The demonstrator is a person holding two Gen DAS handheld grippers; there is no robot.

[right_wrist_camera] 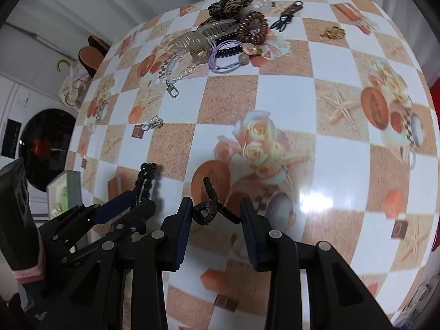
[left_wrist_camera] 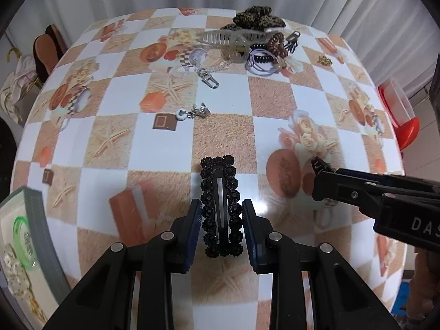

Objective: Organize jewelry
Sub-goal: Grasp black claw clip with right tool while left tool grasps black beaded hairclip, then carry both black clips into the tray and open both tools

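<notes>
My left gripper (left_wrist_camera: 222,211) is shut on a black beaded snap hair clip (left_wrist_camera: 220,203), which stands between the two pads above the table. The clip also shows edge-on in the right wrist view (right_wrist_camera: 144,181). My right gripper (right_wrist_camera: 215,210) is shut on a small black claw clip (right_wrist_camera: 210,206), pinched by its handles. A grey jewelry box (left_wrist_camera: 41,236) with a green bangle (left_wrist_camera: 20,236) inside sits at the lower left. A pile of hair ties, a clear claw clip (left_wrist_camera: 228,38) and a leopard scrunchie (right_wrist_camera: 232,0) lies at the far side.
A checkered patterned tablecloth (left_wrist_camera: 275,96) covers the table. A silver keychain clasp (left_wrist_camera: 209,78), a small charm (left_wrist_camera: 195,114), a gold chain (left_wrist_camera: 324,60) and a black clasp (right_wrist_camera: 287,13) lie loose. A red-lidded container (left_wrist_camera: 398,110) stands off the right edge.
</notes>
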